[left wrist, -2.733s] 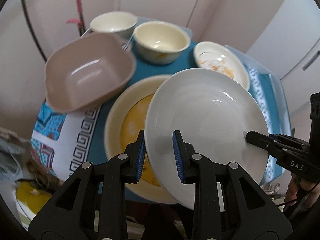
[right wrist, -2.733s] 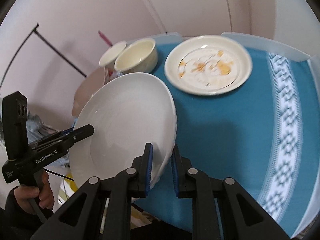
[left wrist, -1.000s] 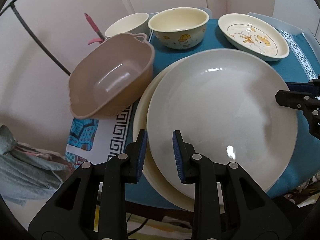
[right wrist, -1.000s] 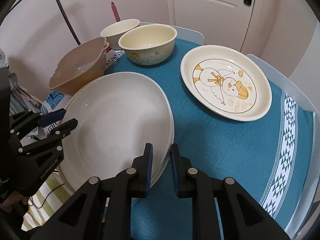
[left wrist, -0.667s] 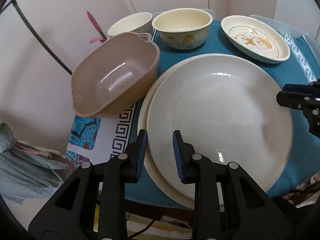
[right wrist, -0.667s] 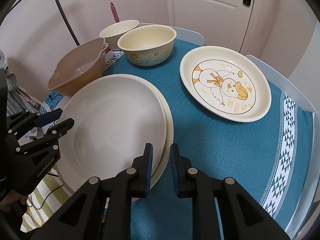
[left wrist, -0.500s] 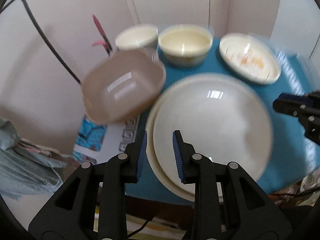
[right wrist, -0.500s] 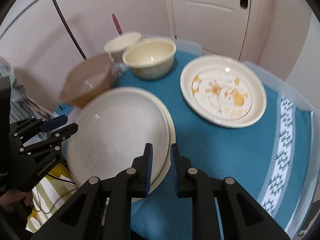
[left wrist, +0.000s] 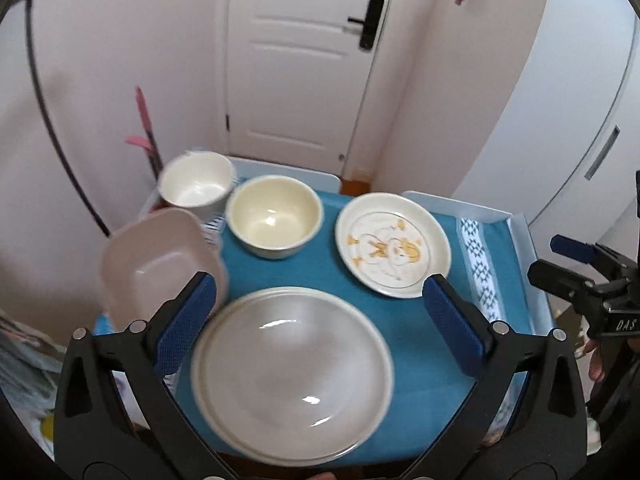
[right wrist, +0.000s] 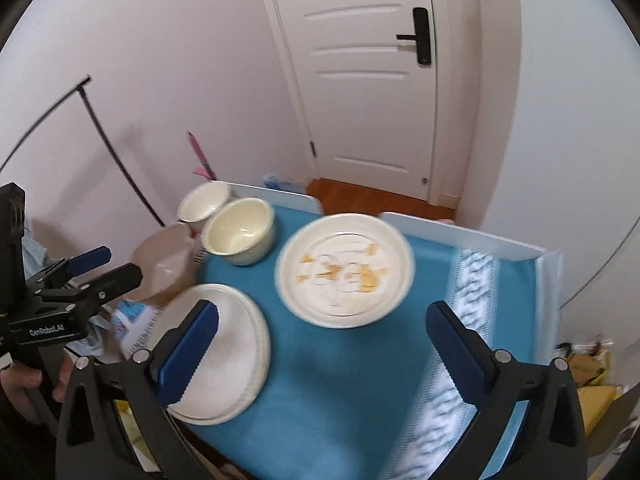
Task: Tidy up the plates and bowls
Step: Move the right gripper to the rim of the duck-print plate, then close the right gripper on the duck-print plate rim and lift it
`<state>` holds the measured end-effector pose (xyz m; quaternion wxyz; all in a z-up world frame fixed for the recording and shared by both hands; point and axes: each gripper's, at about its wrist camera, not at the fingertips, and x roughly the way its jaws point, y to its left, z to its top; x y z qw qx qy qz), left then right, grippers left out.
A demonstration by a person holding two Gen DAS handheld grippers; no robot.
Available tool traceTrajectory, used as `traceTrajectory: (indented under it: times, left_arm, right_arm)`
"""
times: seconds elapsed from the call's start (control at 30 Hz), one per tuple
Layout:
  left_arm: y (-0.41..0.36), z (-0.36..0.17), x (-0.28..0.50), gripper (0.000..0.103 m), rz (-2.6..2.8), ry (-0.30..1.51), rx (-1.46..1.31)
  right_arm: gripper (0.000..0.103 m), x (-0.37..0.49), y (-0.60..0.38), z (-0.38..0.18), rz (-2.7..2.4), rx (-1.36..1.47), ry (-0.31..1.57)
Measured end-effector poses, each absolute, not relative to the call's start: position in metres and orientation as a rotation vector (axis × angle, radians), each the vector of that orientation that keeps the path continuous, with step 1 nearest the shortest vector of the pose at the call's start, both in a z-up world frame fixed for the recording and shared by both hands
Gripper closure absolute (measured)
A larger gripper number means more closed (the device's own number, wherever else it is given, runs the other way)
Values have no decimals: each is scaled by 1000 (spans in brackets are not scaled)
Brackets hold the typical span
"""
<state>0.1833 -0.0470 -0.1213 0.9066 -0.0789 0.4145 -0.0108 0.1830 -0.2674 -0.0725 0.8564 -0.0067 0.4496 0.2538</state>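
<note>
A white plate (left wrist: 292, 372) (right wrist: 224, 356) lies stacked on a cream plate at the near edge of the blue-clothed table (left wrist: 400, 340). My left gripper (left wrist: 316, 304) hangs above it, jaws opening wide, nothing between them. My right gripper (right wrist: 322, 316) is also opening and bare, raised over the cloth between that stack and the duck plate (right wrist: 344, 264) (left wrist: 394, 244). Behind stand a cream bowl (left wrist: 274, 222) (right wrist: 240, 230) and a white bowl (left wrist: 196, 184). A brown square bowl (left wrist: 160, 268) (right wrist: 168, 264) sits at the left edge.
Raised white rails (right wrist: 460, 236) border the table's far and right sides. A white door (left wrist: 304, 60) stands behind. A black cable (left wrist: 52, 120) runs down the left wall, with a pink stick (left wrist: 144, 128) beside it. A hand (right wrist: 20, 384) holds the left gripper's handle.
Both grippers let go of the white plate, which now rests on the cream plate. Both opened wide and rose up and back from the table.
</note>
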Motion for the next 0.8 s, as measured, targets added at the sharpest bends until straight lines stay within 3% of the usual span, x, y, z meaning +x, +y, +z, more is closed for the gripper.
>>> traceTrajectory:
  times: [0.27,0.33,0.4,0.47,0.57,0.73,0.8]
  left_arm:
    - [-72,-170,244,1,5,997,-323]
    - [-78,-190,263,5,25,1046,-359]
    - [-82,-209,278,21,46,1099,-385]
    - [-88,-226,289,28,66,1142,-394]
    - [-94,-247,301,38,88,1188,-382]
    - [-100,-274,315,50,117,1239,-382]
    - [-102,-278,317,51,120,1244,-378]
  right_arm:
    - [0,272,-288,-97,608,-131,1021]
    - [0,295,-289,-114,668,-135,1072]
    - [7,319,-286,-138,734,-149,1132]
    - [28,334,-282,-159,788,-159,1174]
    - [45,351,-274,-195,867,-159,1254]
    - [69,362,-265,-236,948,-118,1320]
    - [69,362,-264,-241,964,-114,1317]
